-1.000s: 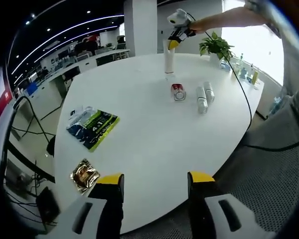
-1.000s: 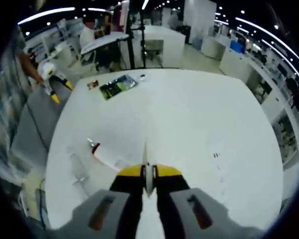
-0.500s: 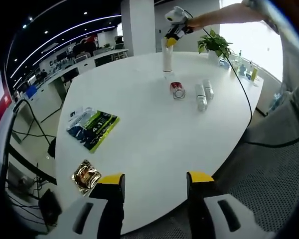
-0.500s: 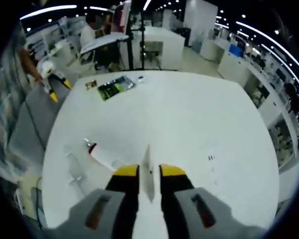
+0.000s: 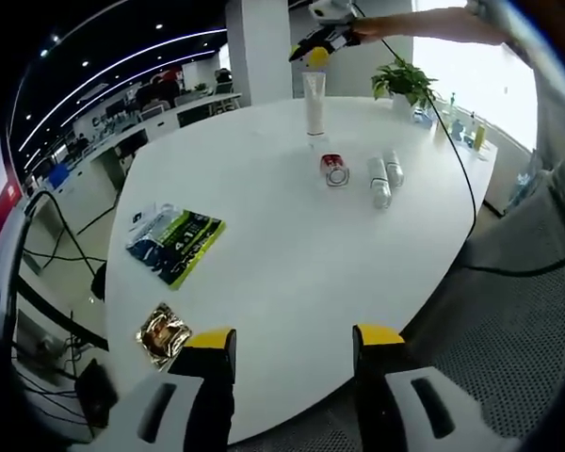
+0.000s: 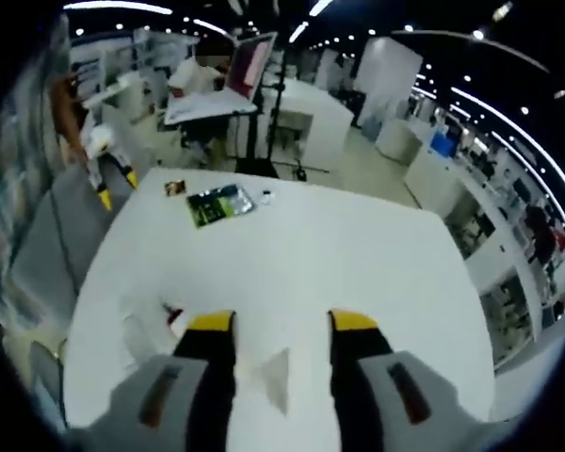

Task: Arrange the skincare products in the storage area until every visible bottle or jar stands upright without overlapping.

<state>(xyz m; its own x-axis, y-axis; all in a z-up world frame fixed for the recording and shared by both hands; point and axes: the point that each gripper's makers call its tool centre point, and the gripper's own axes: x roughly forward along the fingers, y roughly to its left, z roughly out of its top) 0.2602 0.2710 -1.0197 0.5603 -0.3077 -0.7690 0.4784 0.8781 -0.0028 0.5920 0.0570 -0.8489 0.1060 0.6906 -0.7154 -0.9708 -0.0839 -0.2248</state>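
My left tongs (image 5: 294, 347) hang open and empty at the near table (image 5: 264, 273) edge, far from the bottles. My right tongs (image 6: 282, 325) have just let go of the white tube (image 5: 314, 104); they are wide open now. The tube stands up below them. Next, the red-capped jar (image 5: 335, 170) and two bottles (image 5: 385, 179) still lie down.

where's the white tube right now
In the left gripper view the white tube stands upright at the far side of the table, just under the open right tongs, with the red-capped jar lying on its side nearest it.
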